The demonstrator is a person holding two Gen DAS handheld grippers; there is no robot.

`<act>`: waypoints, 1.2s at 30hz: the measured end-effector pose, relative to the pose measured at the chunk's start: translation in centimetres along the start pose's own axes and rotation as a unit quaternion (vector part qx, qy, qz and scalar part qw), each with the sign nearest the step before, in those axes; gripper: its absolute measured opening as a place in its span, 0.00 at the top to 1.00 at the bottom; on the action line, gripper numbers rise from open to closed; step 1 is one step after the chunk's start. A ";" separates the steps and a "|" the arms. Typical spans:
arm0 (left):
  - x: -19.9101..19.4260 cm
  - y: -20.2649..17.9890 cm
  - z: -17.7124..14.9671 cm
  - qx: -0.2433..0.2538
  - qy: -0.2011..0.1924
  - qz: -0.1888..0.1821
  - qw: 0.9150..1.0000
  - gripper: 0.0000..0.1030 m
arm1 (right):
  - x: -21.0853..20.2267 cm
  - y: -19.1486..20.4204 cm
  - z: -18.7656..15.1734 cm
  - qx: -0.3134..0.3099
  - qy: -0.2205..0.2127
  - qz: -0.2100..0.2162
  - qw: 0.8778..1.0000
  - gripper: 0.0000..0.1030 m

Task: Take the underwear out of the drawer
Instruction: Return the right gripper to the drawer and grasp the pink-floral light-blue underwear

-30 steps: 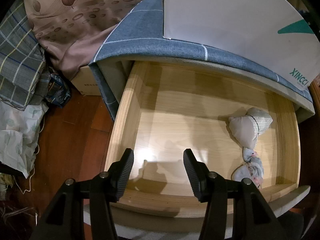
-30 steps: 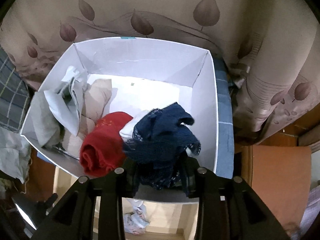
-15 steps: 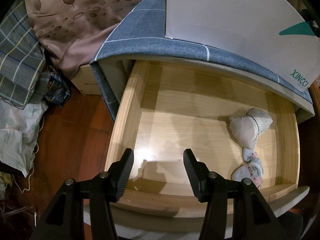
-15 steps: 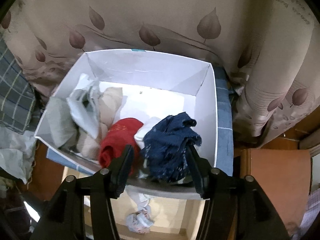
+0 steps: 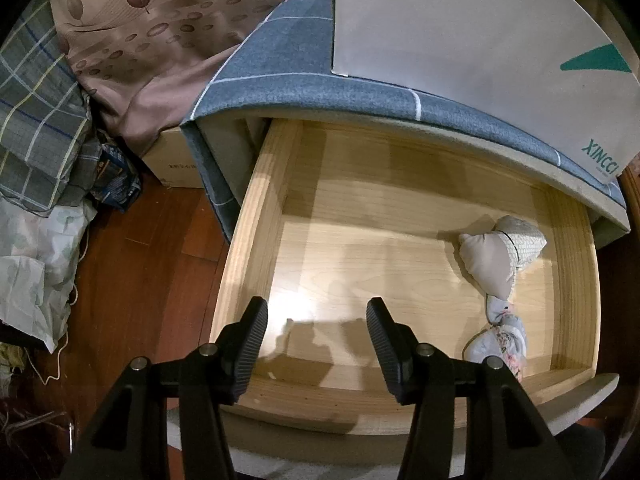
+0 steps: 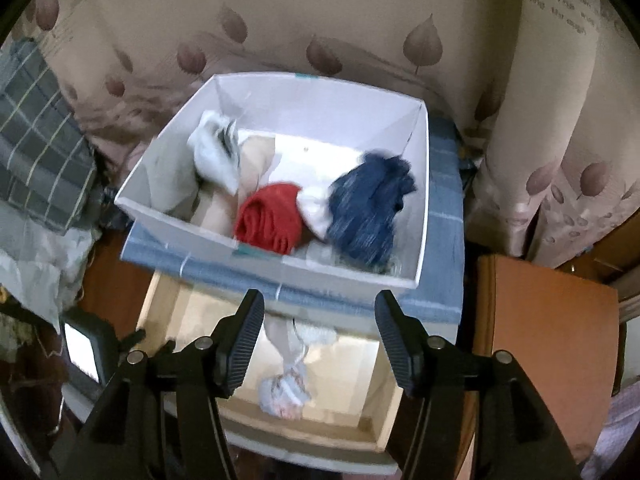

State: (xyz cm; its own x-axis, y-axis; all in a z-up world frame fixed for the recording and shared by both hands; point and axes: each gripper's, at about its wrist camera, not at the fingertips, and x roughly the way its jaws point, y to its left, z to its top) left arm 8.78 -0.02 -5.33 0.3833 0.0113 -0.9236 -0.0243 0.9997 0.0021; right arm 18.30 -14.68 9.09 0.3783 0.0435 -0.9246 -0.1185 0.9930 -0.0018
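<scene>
The light wooden drawer [image 5: 256, 240] is pulled open. At its right side lie a beige underwear piece [image 5: 494, 258] and a pale floral one [image 5: 504, 338]; the floral one also shows in the right wrist view [image 6: 286, 390]. My left gripper [image 5: 316, 320] is open and empty above the drawer's front left. My right gripper [image 6: 320, 312] is open and empty, held above the drawer in front of the white box [image 6: 208, 236]. Navy underwear [image 6: 368, 210], a red piece [image 6: 268, 220] and pale pieces [image 6: 216, 152] lie in the box.
The box stands on the blue-grey cloth-covered cabinet top [image 5: 280, 84]. A leaf-patterned curtain [image 6: 320, 20] hangs behind. Plaid fabric [image 5: 32, 116] and bags are piled on the wooden floor [image 5: 132, 264] at left. An orange-brown cabinet [image 6: 548, 344] stands at right.
My right gripper opened and let the navy underwear drop into the white box, then pulled back and up from it. The left gripper has hardly moved.
</scene>
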 end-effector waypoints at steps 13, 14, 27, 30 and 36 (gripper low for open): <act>-0.1 0.5 -0.1 -0.009 -0.001 -0.005 1.000 0.49 | 6.7 2.6 -7.7 -0.026 0.109 0.019 0.994 0.48; -0.1 0.5 0.0 -0.009 0.000 -0.005 1.000 0.49 | 7.5 2.7 -8.1 -0.026 0.120 0.020 0.992 0.48; -0.1 0.6 0.0 -0.011 -0.001 -0.010 1.000 0.49 | 19.2 5.1 -12.6 -0.006 0.254 0.023 0.967 0.48; -0.1 0.5 0.1 -0.011 0.000 -0.011 1.000 0.49 | 21.0 5.8 -12.9 -0.011 0.269 0.018 0.963 0.48; 0.1 0.4 0.1 -0.013 0.002 -0.012 1.000 0.49 | 23.6 6.8 -13.5 -0.022 0.294 0.011 0.955 0.48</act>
State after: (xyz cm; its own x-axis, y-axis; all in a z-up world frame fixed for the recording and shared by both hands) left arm 8.87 0.36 -5.37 0.3808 -0.0134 -0.9245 -0.0392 0.9988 -0.0306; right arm 14.06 -8.40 -17.84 -0.2044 -0.0183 -0.9787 -0.1639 0.9863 0.0158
